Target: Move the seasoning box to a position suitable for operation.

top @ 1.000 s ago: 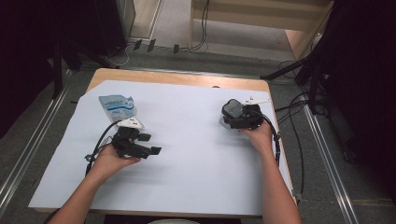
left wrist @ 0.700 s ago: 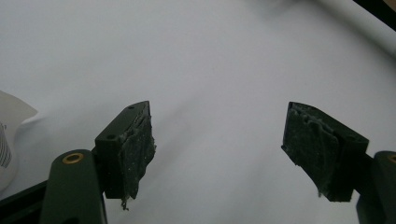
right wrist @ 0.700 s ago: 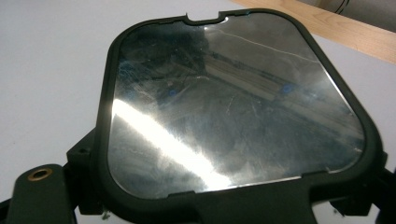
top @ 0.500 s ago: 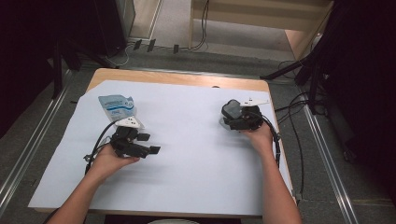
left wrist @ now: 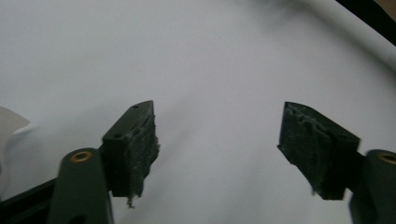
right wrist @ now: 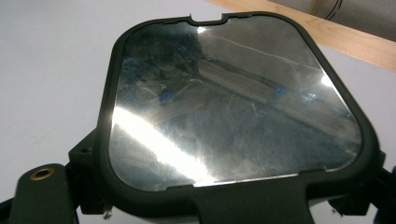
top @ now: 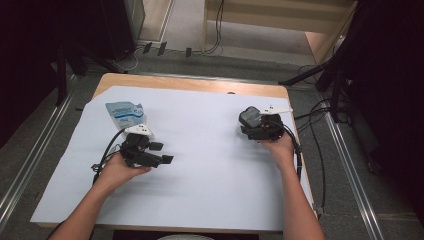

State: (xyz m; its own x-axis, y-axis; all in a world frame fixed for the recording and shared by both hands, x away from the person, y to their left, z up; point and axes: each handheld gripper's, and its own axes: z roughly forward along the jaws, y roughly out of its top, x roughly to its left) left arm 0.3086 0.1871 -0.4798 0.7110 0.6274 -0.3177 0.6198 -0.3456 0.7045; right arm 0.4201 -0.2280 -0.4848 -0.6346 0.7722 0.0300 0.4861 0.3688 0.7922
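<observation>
My left gripper rests low over the white paper sheet at the left, held in a hand. Its jaws have just been closing a little, but they are still wide apart, with nothing but bare paper between them. At the right, my right gripper is shut on the bottom edge of a black-framed mirror. In the right gripper view the mirror is a rounded square with a scratched, shiny face, tilted back over the paper. Its black base sits between the two jaws.
A blue and white pouch lies flat on the paper behind the left gripper. The wooden table edge runs along the far side. Cables trail off the right edge, and metal rails flank the table.
The left gripper's jaws look slightly narrower than before. Both hands and the mirror stay where they were.
</observation>
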